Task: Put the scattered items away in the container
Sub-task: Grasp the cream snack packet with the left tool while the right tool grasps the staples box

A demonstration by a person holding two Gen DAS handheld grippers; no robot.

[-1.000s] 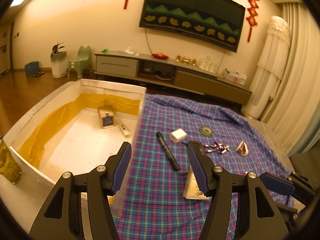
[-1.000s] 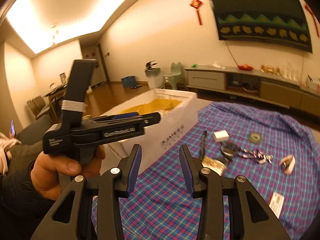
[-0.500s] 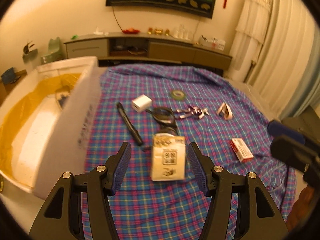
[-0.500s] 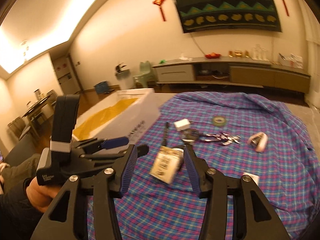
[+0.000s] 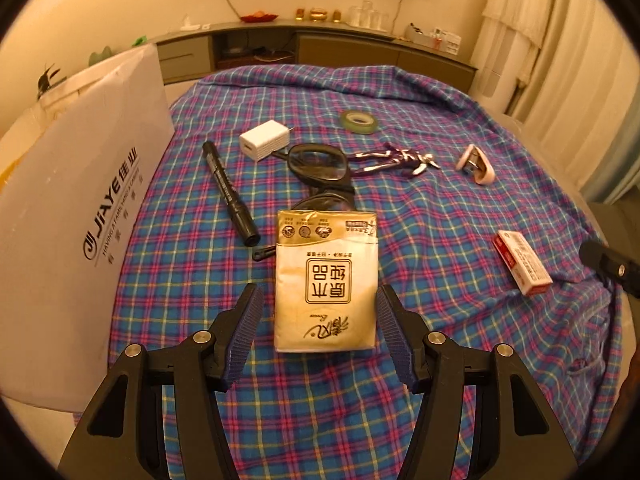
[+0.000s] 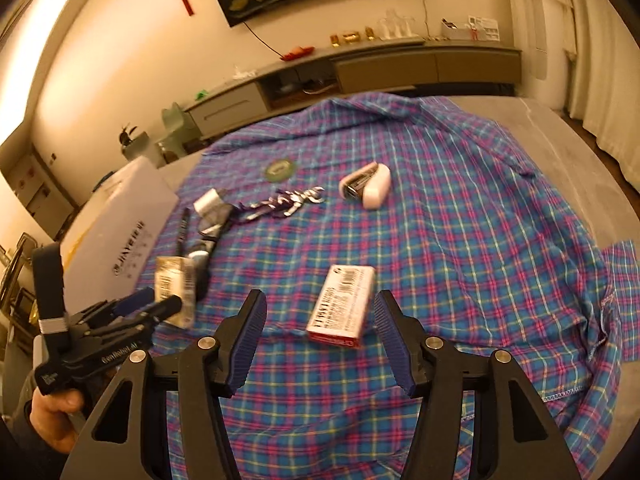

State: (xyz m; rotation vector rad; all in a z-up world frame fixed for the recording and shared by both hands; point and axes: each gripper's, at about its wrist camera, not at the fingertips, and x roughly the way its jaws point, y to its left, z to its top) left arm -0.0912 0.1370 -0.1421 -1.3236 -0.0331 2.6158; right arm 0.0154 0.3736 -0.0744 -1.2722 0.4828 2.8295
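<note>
- My left camera looks steeply down, close over the tissue pack (image 5: 326, 280).
- My right looks down by the red box (image 6: 342, 306).
- Both share the plaid cloth (image 5: 440, 208).

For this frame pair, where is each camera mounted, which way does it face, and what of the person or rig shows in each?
Left wrist: sits on the left gripper, angled down at a tissue pack between its open fingers; the right gripper's tip shows at the right edge.
Right wrist: sits on the right gripper, angled down at a red-and-white box, jaws opening around it; a hand holding the left gripper shows.
Shared: plaid cloth, white container, both items.
</note>
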